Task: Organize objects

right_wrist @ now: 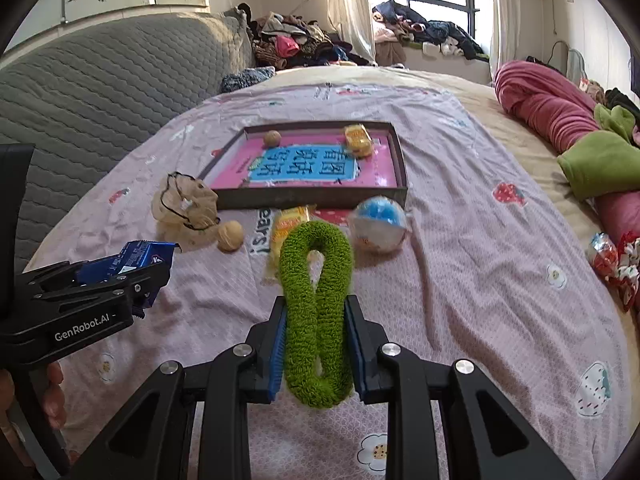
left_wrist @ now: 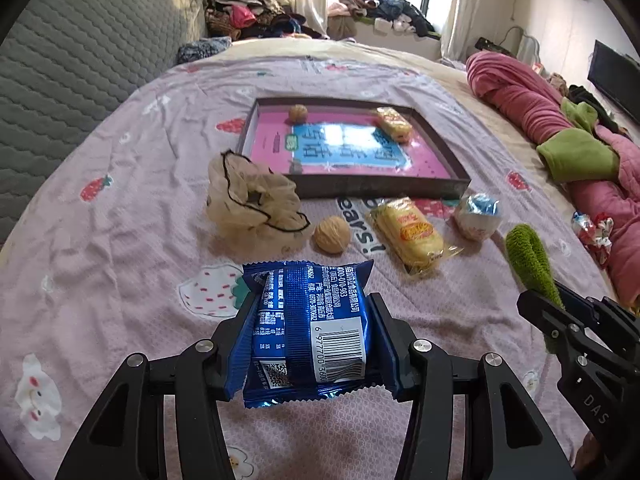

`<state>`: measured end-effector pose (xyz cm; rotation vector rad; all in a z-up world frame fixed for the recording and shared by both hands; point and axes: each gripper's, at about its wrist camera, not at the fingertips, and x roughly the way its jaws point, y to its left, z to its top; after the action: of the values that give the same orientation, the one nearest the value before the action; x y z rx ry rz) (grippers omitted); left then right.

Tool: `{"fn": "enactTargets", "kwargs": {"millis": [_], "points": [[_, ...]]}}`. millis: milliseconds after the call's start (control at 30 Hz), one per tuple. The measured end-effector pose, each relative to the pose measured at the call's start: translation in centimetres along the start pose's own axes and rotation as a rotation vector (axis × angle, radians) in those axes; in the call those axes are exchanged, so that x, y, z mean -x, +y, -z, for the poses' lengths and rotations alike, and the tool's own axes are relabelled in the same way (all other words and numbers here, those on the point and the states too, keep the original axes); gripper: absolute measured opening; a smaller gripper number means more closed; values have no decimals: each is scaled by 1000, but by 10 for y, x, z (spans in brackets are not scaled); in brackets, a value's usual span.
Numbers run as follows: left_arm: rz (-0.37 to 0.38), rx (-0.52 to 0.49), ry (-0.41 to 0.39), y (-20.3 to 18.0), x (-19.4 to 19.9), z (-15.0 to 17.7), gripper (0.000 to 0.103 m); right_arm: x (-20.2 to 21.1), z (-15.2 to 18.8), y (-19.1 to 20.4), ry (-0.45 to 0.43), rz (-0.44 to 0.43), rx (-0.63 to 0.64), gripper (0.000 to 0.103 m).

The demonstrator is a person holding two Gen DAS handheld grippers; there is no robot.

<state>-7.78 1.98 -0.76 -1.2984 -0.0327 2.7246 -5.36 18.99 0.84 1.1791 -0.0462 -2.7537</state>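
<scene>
Blue foil snack packet (left_wrist: 308,328) sat clenched between the black jaws of the left gripper (left_wrist: 310,332) at the bottom centre of the left wrist view, barcode side up and clear of the pink printed bedsheet (left_wrist: 120,208). Above it in the frame lay the shallow dark tray with a pink printed bottom (left_wrist: 384,190), already holding a walnut (left_wrist: 298,113) and a yellow wrapped cake (left_wrist: 394,123) along its far side. Between packet and tray lay a crumpled beige mesh bag (left_wrist: 254,204), a second walnut (left_wrist: 332,235), another yellow wrapped cake (left_wrist: 408,232) and a blue-and-white wrapped ball (left_wrist: 478,214). At the right edge the right gripper (left_wrist: 540,292) showed with a green loop pinched in it. In the right wrist view, that gripper (right_wrist: 316,344) was shut tight on the fuzzy green towelling loop (right_wrist: 316,304) at lower centre, squeezing it into a narrow figure of eight, while the left gripper (right_wrist: 140,276) held the packet (right_wrist: 128,260) at the left edge. Judging from this, both loads were probably bound for the tray (right_wrist: 320,197); a good carry would have cleared the loose things and the near wall, then released low over bare pink floor, each hand on its own side.
</scene>
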Motion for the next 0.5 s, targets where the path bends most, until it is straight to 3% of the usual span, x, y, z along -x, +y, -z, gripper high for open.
{"fn": "enactTargets", "kwargs": {"millis": [500], "points": [[-17,-14,-80,0,34,-17,54,23,-16,8,-62,-10,23,27]]}}
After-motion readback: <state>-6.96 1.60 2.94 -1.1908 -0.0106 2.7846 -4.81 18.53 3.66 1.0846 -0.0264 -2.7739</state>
